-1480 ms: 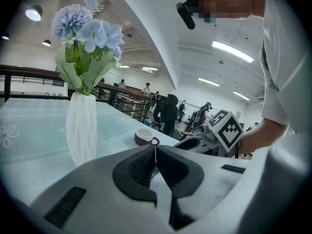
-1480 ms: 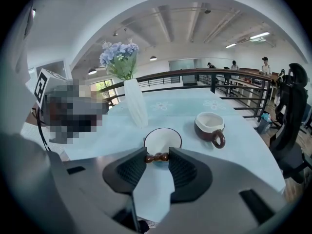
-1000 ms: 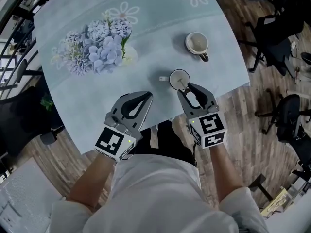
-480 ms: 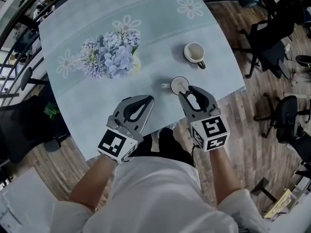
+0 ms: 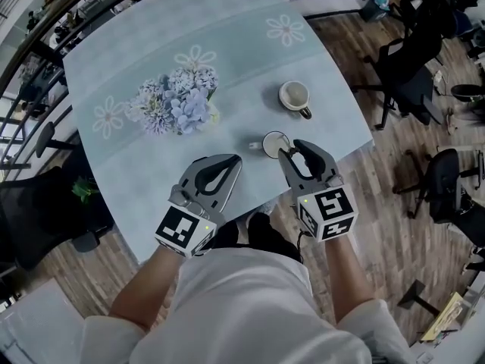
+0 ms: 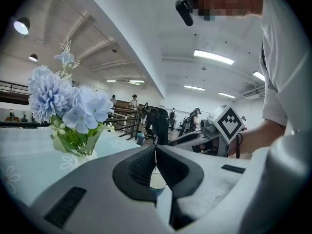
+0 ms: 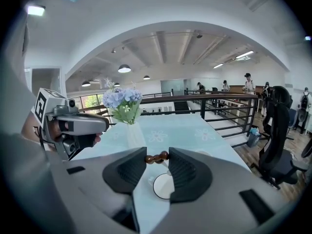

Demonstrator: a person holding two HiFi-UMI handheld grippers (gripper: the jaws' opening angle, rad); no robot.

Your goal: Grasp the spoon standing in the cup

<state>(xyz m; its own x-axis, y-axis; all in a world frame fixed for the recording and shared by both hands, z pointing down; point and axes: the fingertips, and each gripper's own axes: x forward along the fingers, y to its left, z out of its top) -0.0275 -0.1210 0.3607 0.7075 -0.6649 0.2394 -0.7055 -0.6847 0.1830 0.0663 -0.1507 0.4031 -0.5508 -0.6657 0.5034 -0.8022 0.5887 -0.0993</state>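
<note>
The pale table spreads ahead of both my grippers. The flower vase stands beyond my left gripper, whose jaws are pressed together, empty. My right gripper pinches the spoon by its beaded handle, just above the white cup.

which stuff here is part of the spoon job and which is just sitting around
In the job:
spoon, held in the right tongs
cup below it

Just lying about:
vase of flowers
mug
left tongs, shut and empty
</note>
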